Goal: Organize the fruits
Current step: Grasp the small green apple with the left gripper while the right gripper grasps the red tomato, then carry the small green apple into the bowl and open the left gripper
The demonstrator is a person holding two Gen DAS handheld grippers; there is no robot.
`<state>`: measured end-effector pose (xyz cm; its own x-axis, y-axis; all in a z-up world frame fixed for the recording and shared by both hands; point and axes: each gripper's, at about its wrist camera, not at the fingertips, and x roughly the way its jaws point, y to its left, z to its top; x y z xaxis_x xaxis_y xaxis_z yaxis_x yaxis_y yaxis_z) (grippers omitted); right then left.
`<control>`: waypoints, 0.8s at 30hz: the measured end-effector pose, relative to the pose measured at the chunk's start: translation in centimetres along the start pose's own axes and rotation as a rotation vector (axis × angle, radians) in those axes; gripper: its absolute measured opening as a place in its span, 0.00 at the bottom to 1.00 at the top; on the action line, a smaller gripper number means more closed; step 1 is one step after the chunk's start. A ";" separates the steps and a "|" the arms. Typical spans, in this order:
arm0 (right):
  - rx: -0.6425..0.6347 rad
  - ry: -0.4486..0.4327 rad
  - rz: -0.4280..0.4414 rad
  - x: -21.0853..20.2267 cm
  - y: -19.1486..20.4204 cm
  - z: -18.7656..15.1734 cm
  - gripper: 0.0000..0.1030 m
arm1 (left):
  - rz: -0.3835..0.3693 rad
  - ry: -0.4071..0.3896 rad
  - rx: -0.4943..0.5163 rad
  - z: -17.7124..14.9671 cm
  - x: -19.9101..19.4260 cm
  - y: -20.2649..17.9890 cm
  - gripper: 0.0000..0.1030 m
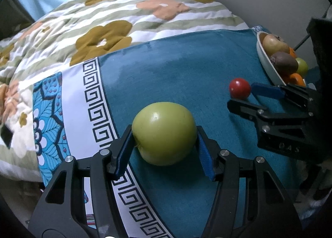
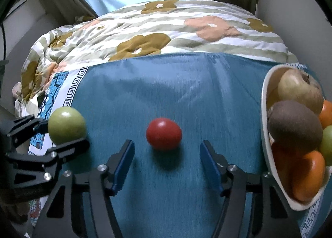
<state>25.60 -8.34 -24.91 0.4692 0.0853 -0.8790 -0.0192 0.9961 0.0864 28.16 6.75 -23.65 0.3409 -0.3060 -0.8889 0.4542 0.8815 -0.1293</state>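
A green apple (image 1: 164, 132) rests on the teal cloth (image 1: 176, 72), and my left gripper (image 1: 165, 132) is shut on it, one blue pad pressed to each side. In the right wrist view the same green apple (image 2: 66, 123) shows at the left between the left gripper's black fingers (image 2: 68, 148). A small red round fruit (image 2: 164, 133) lies on the cloth just ahead of my right gripper (image 2: 167, 143). That gripper is open, with both pads well clear of the fruit. From the left wrist view, the red fruit (image 1: 239, 88) sits at the tips of the right gripper (image 1: 240, 94).
A white bowl (image 2: 264, 103) at the right edge holds a pale apple (image 2: 298, 88), a brown kiwi (image 2: 294, 126), oranges (image 2: 309, 175) and a green fruit. A floral quilt (image 2: 166, 30) lies bunched behind the cloth. Curtains and a window stand beyond.
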 end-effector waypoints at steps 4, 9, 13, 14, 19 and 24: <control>-0.013 -0.006 0.013 0.1 0.0 0.5 0.32 | 0.014 -0.004 -0.013 -0.4 -0.3 0.0 0.60; -0.021 -0.032 0.018 -0.7 -0.1 0.7 0.30 | 0.033 -0.009 -0.050 -0.7 -0.8 0.5 0.60; -0.019 -0.049 0.038 -2.2 -0.2 0.9 0.30 | 0.046 -0.023 -0.076 -1.0 -1.9 0.6 0.60; -0.021 -0.055 0.041 -2.7 -0.3 0.9 0.30 | 0.050 -0.027 -0.081 -1.0 -2.3 0.5 0.60; -0.024 -0.076 0.056 -5.0 -1.1 1.0 0.30 | 0.059 -0.052 -0.094 -0.7 -4.0 -0.8 0.60; -0.006 -0.096 0.070 -7.9 -3.2 0.9 0.30 | 0.051 -0.085 -0.098 0.1 -6.0 -3.3 0.60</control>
<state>22.70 -12.17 -17.82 0.5488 0.1524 -0.8219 -0.0601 0.9879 0.1430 24.73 5.67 -17.79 0.4322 -0.2852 -0.8555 0.3531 0.9265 -0.1305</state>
